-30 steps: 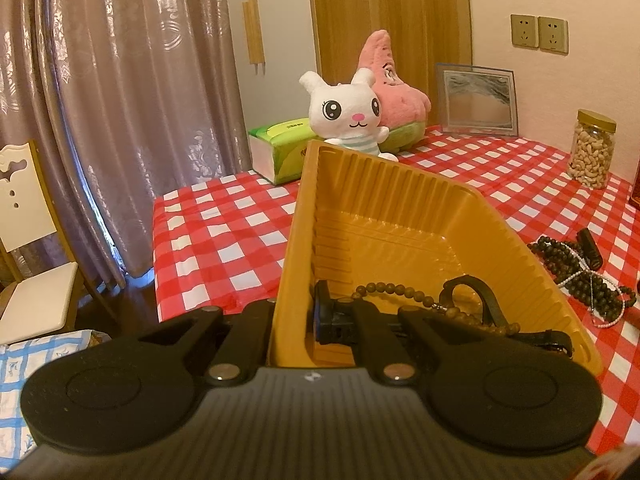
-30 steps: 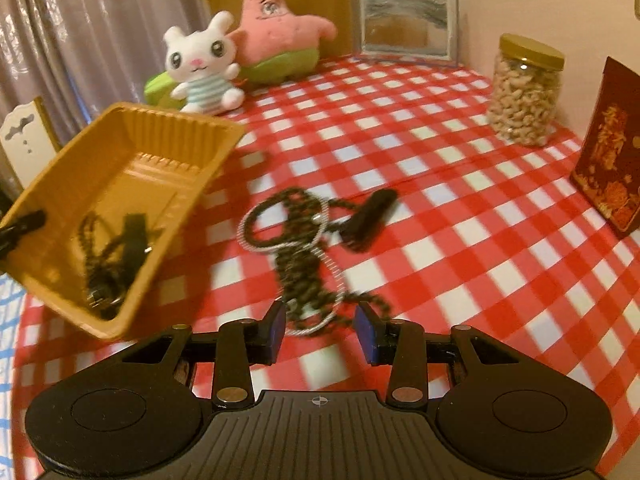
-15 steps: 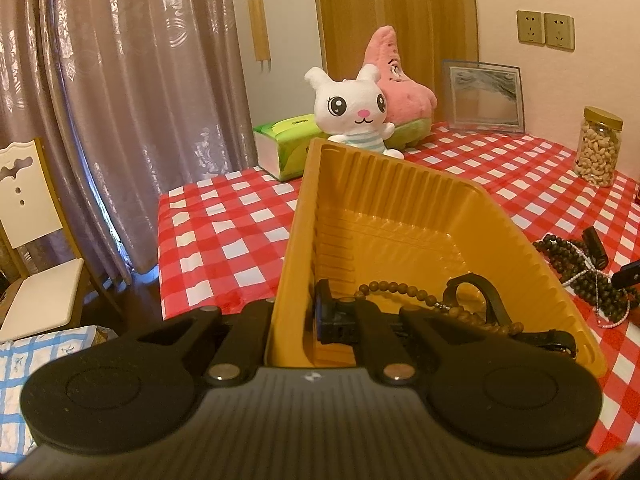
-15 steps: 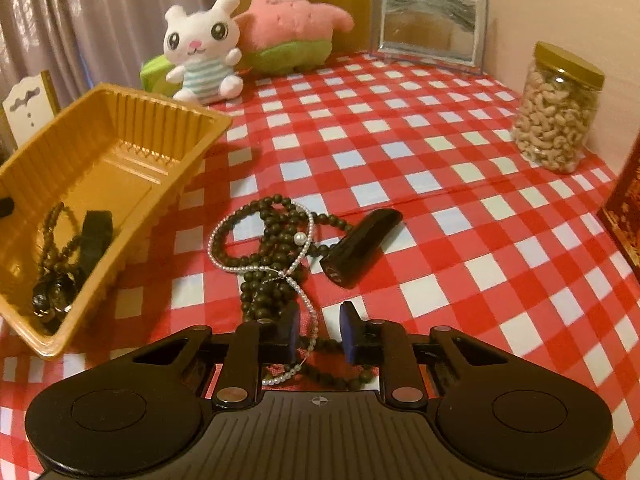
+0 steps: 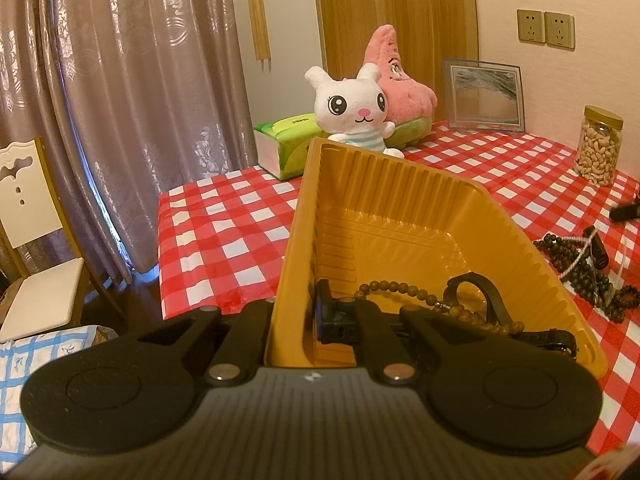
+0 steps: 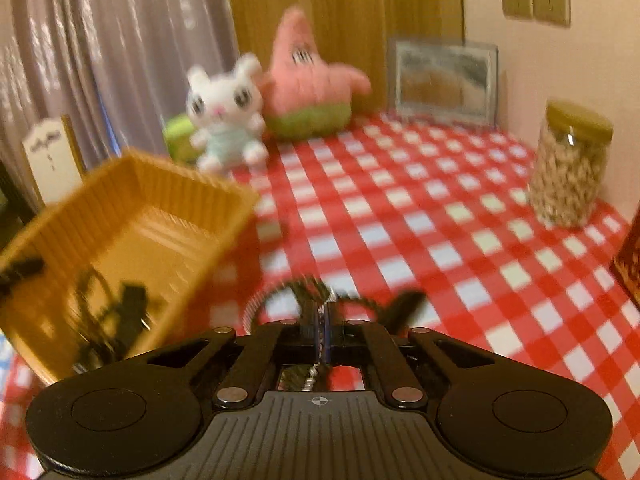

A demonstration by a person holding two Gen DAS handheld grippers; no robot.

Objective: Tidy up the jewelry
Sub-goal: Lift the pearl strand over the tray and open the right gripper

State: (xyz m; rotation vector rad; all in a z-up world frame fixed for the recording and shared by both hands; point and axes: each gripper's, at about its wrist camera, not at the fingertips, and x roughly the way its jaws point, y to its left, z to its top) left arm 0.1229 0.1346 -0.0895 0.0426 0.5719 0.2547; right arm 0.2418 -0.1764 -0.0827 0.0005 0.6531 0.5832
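Observation:
A yellow ribbed tray (image 5: 360, 184) is tilted up. My left gripper (image 5: 296, 316) is shut on its near wall. Inside lie a brown bead bracelet (image 5: 400, 290) and a black watch band (image 5: 484, 296). The tray also shows in the right wrist view (image 6: 168, 184), blurred. My right gripper (image 6: 322, 320) is shut on a white pearl strand (image 6: 256, 308) from the pile of dark bead necklaces (image 5: 580, 268) on the checked cloth. A black tube-shaped piece (image 6: 404, 304) lies beside the gripper.
A white bunny plush (image 5: 352, 108), a pink starfish plush (image 5: 400, 80) and a green tissue box (image 5: 284, 144) stand behind the tray. A cashew jar (image 6: 572, 164), a picture frame (image 6: 444, 76) and a red box (image 6: 630, 264) stand at the right. A chair (image 5: 32, 240) stands left of the table.
My right gripper has closed on the pearl strand and its view has swung upward, blurred by motion. My left gripper still holds the tray wall; its view has tilted up slightly.

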